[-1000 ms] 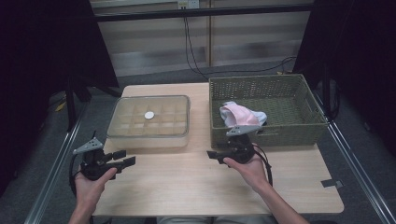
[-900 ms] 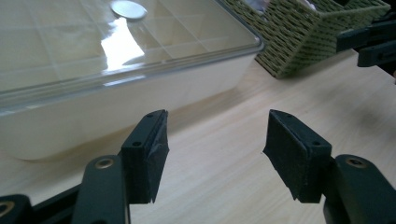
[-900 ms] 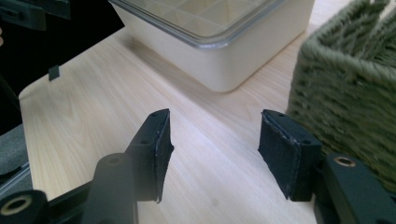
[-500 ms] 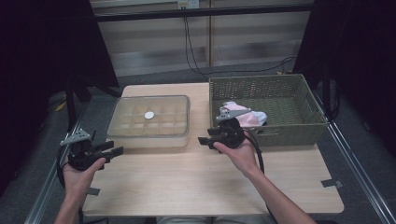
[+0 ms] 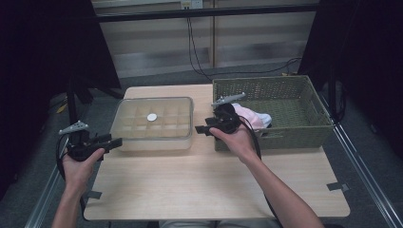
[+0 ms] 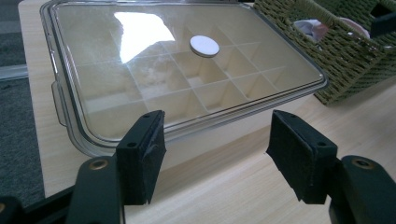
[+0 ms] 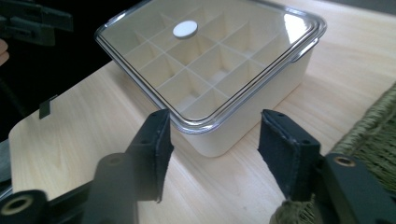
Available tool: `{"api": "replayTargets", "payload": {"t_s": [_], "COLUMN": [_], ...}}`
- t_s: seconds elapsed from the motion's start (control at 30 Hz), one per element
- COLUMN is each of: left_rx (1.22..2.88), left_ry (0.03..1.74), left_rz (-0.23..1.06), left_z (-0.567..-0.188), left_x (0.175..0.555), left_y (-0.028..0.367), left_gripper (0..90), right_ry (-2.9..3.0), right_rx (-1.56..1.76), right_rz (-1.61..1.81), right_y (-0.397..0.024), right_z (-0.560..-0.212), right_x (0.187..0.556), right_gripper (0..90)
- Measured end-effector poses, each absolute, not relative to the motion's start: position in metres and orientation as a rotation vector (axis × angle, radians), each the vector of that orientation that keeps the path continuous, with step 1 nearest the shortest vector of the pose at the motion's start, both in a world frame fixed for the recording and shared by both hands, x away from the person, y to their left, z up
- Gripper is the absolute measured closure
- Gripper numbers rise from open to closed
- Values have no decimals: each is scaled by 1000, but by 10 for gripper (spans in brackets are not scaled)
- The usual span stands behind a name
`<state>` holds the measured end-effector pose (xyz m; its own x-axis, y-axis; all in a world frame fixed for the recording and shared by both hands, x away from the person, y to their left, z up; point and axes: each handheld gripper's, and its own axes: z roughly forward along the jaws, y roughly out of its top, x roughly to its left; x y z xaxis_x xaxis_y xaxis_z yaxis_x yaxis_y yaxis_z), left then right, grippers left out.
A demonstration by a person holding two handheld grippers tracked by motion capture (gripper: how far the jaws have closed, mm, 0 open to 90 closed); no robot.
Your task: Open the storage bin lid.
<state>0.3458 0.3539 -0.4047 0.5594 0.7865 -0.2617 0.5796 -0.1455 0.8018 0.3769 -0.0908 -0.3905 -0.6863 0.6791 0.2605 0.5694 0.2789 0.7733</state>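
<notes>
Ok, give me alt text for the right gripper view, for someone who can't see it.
The right gripper, its two black jaws open with nothing between them, points at a near corner of a cream divided box on a light wooden table. The box's clear lid is on, with a white round disc on top; a woven green basket edges in at right.

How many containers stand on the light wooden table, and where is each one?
2. The cream compartment box with clear lid stands left of centre, between the two grippers. The green woven basket stands at the right, holding pink and white cloth; more may lie hidden inside.
</notes>
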Motion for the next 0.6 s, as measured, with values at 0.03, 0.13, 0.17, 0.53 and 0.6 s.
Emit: {"api": "replayTargets", "payload": {"t_s": [0.03,0.13,0.17,0.53,0.6], "left_rx": [1841,1856,1849,1859,1860], "left_ry": [1117,1123,1130,1170,1184], "left_rz": [263,271,269,300,306], "left_z": [-405,-404,-404,-391,-391], "left_x": [348,354,356,385,388], "left_y": [354,357,358,361,362], "left_gripper": [362,362,362,379,380], "right_ry": [2413,2412,2418,2466,2469], "right_rx": [1185,1188,1186,1250,1277], "right_rz": [1378,1353,1340,1274,1238], "right_y": [-91,-88,-87,-73,-71], "right_z": [-390,-388,-387,-384,-385], "right_x": [377,385,388,425,434], "right_gripper": [418,418,418,417,429]}}
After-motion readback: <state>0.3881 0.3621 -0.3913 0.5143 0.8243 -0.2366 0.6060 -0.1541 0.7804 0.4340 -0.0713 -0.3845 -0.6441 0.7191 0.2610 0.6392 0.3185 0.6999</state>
